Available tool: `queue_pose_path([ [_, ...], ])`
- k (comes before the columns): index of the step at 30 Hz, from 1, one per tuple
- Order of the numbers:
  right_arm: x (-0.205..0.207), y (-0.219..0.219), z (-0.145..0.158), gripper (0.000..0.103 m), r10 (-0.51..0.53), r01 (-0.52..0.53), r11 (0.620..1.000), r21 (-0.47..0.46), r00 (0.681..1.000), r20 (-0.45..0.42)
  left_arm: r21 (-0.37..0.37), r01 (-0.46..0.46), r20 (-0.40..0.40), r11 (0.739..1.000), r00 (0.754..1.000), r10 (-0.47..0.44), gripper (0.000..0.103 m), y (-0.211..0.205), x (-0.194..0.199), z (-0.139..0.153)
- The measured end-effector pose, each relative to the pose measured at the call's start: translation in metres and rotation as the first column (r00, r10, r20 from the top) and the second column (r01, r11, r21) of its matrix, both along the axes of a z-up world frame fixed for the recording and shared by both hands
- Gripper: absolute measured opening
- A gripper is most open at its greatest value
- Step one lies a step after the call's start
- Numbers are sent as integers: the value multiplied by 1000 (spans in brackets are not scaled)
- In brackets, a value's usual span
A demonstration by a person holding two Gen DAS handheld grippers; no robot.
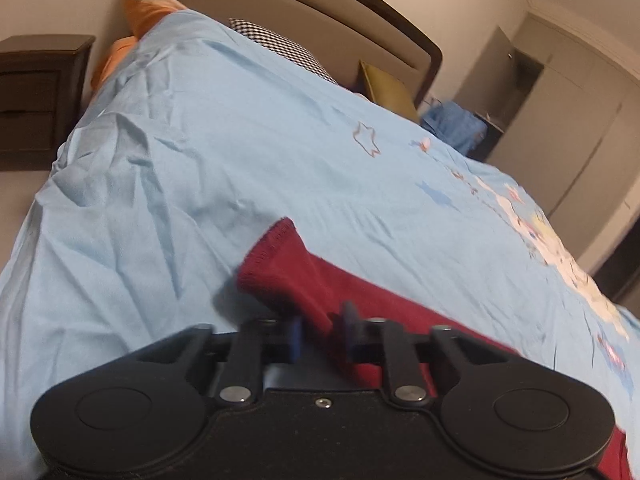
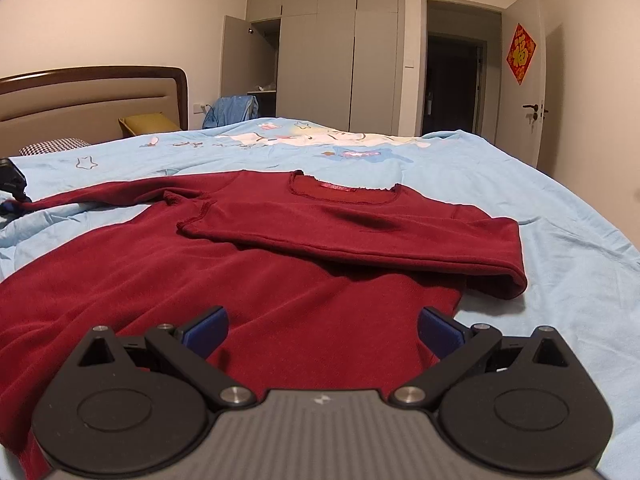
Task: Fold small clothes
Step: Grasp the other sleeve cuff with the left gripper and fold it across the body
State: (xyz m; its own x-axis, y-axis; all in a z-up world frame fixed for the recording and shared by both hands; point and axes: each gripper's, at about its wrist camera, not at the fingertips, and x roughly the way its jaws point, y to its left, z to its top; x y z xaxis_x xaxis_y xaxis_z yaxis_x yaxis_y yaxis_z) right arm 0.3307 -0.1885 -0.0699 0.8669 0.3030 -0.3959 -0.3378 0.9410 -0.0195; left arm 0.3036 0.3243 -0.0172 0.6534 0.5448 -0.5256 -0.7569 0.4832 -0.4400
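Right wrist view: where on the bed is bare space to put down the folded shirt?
Bare blue sheet lies right of the red shirt, out to the bed edge, and beyond its collar up to the cartoon print. The middle is crowded: the shirt covers it, folded sleeve on top.

Bed (image 2: 520, 184), light-blue cartoon-print cover; dark red top (image 2: 240, 280) spread flat on it, pillows (image 2: 148, 123) at headboard.

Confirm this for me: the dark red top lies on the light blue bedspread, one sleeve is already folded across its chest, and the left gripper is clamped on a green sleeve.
One detail is wrong: the sleeve in the left gripper is dark red, not green, as the left wrist view shows. The rest holds: the dark red top lies on the light blue bedspread with one sleeve folded across its chest.
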Motion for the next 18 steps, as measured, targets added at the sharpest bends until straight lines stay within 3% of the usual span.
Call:
queue_pose_path([
  [1,-1,-1,-1,103,1,-1,1000,0,1000,0,9,-2,12,1000,1000,2,6,3,1,1],
  [4,-1,-3,-3,103,1,-1,1000,9,1000,-5,96,10,29,995,999,-13,4,5,8,15],
  [8,-2,-9,-5,103,-5,6,999,34,1000,-12,256,58,77,965,994,-80,4,1,21,51],
  [14,-4,-17,-5,103,-10,10,997,72,1000,-5,464,145,114,874,969,-221,4,-44,50,114],
  [18,-6,-23,-4,103,-18,17,995,95,1000,0,555,221,124,802,931,-343,4,-97,73,143],
])
